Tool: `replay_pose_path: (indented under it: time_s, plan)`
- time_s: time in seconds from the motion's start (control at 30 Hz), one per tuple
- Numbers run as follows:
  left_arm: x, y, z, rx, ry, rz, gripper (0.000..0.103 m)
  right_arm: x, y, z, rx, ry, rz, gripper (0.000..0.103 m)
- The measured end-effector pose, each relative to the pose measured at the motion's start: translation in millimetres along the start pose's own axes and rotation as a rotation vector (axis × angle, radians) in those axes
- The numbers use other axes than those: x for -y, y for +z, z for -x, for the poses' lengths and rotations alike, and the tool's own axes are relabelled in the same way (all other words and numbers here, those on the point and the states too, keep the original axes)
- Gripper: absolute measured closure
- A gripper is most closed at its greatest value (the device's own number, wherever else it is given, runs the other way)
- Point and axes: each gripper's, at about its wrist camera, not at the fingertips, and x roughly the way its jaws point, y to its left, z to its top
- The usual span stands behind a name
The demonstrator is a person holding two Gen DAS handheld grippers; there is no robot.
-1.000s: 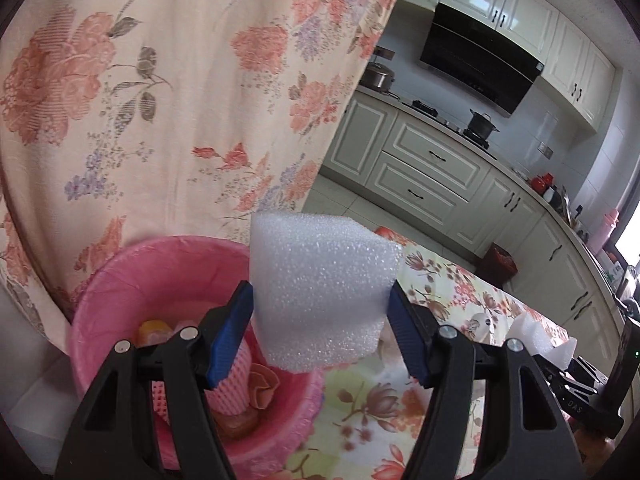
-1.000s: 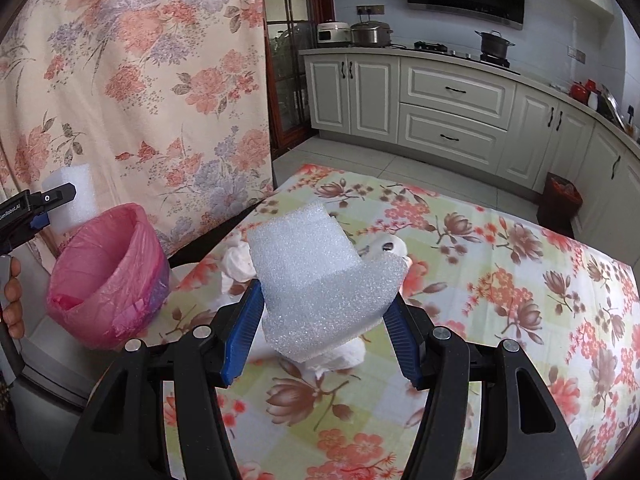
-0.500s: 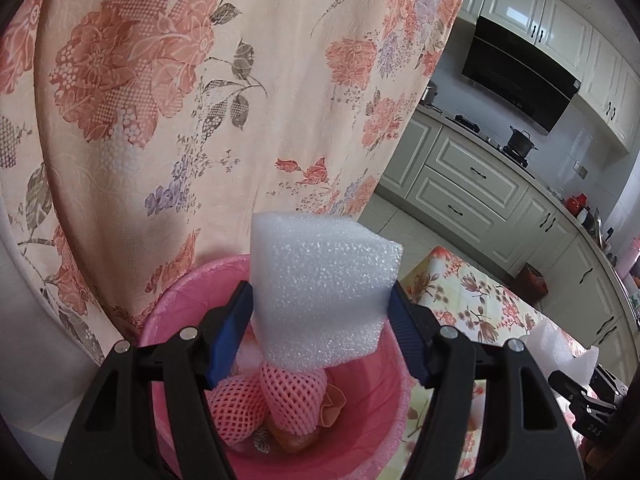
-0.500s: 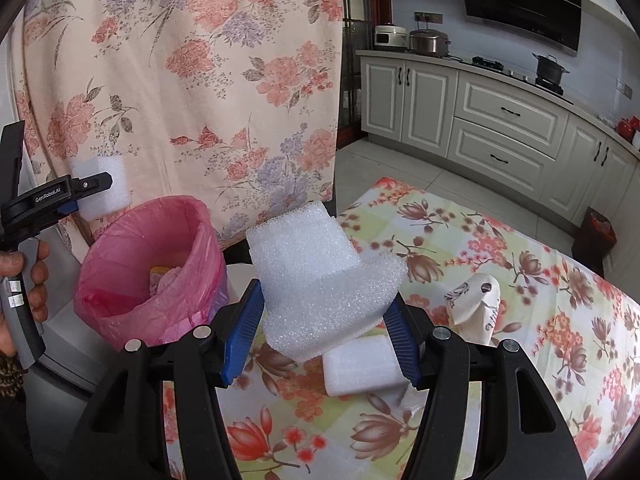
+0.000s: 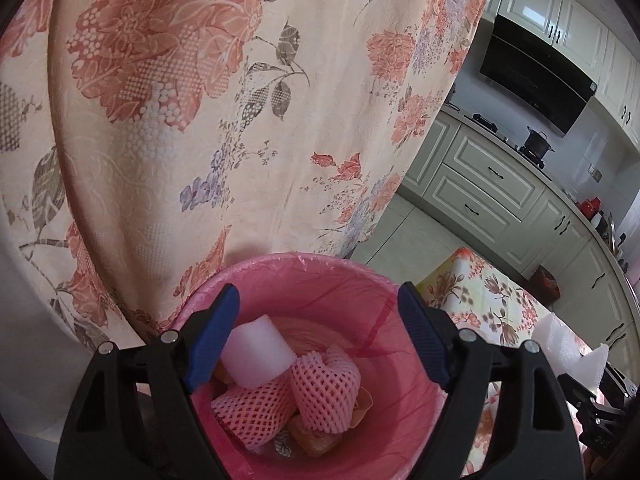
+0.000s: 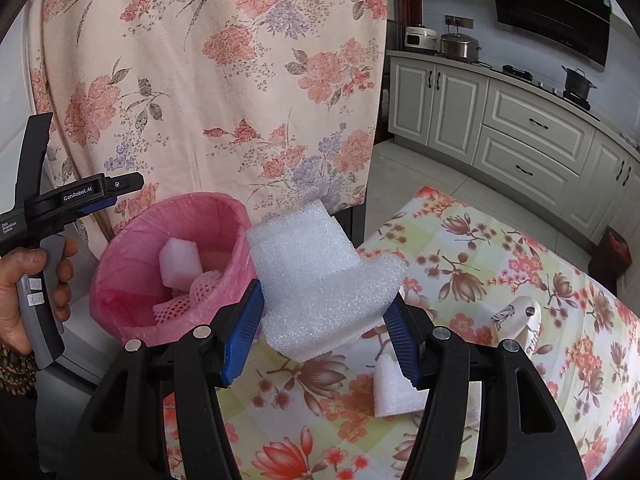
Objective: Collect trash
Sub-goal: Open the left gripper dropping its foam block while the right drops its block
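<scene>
Pink-lined bin [image 6: 132, 280] at left already holds a white foam block [image 6: 179, 258] and mesh fruit sleeves [image 5: 280, 396] — the left gripper [image 5: 320, 336] hangs over it, jaws apart and empty. Right of it, the right gripper [image 6: 322, 334] clamps a stepped foam piece [image 6: 320, 276]; another foam scrap [image 6: 394, 390] and a crumpled wrapper [image 6: 518, 320] lie uncollected on the floral table [image 6: 520, 264].

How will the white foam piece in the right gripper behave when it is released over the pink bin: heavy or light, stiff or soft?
The white foam piece, clamped in the right gripper, looks airy and bubbly, so it is probably very light. It keeps its stepped shape, so likely springy rather than floppy. Being broad, it may land on top of the trash in the pink bin.
</scene>
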Motion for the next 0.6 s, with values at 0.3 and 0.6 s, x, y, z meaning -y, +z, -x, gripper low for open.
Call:
replay_pose_path:
  time_s: [0.3, 0.6]
  plan:
    - [-9.2, -0.3, 25.3, 0.038, -0.009, 0.015, 0.024, -44.1, 21.5, -21.2, -0.004, 0.078, 0.072, 0.046]
    - [-13.9, 4.9, 44.4, 0.075, -0.031, 0.032, 0.024, -87.7, 28.0, -39.6, -0.026, 0.159, 0.115, 0.046]
